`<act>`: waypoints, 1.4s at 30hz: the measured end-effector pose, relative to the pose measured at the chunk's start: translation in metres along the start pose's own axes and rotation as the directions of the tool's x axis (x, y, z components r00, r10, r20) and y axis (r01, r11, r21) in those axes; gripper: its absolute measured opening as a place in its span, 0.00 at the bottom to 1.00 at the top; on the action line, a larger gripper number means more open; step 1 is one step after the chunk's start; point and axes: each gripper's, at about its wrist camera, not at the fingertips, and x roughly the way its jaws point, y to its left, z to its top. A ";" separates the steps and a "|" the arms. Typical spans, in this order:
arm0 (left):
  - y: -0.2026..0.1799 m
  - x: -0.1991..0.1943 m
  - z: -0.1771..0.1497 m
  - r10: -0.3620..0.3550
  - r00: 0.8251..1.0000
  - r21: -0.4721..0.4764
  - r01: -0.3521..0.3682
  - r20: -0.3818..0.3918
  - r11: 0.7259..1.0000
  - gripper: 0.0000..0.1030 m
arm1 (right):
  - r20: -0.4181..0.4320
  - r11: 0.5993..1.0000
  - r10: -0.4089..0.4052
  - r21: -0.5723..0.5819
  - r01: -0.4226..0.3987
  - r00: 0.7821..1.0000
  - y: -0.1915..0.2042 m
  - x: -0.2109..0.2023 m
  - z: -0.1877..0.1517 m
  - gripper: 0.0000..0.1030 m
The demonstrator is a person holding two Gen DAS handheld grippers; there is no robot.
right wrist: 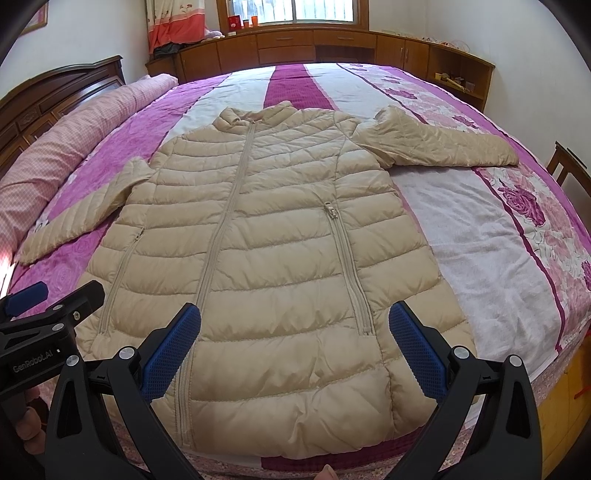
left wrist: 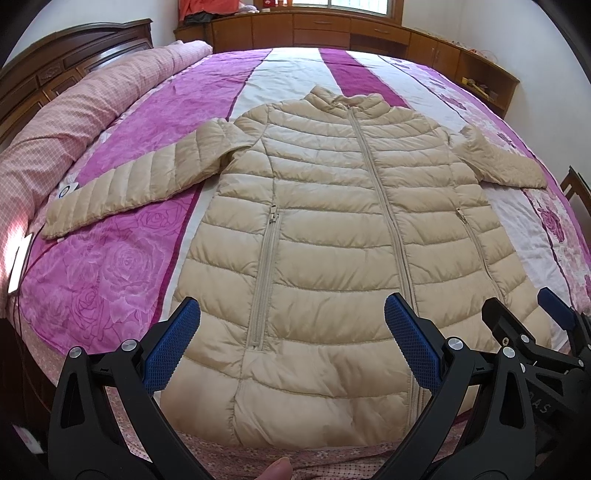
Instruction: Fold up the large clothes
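One beige puffer jacket (left wrist: 325, 229) lying on one bed (left wrist: 122, 155): two sleeves spreading, three zippers showing. Two grippers hovering: left gripper (left wrist: 291, 336), right gripper (right wrist: 295, 339).

My bed (right wrist: 461, 236) fills the room, spread in purple and white rose print. On the left stands a dark carved headboard (left wrist: 55, 62); wooden cabinets (right wrist: 332, 42) line the far wall under a bright window (right wrist: 295, 11).
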 end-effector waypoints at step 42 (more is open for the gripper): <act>-0.009 -0.031 0.074 -0.243 0.970 0.108 0.241 0.001 0.964 0.96 | 0.012 0.995 0.035 0.090 -0.036 0.999 -0.101 -0.043 0.073 0.95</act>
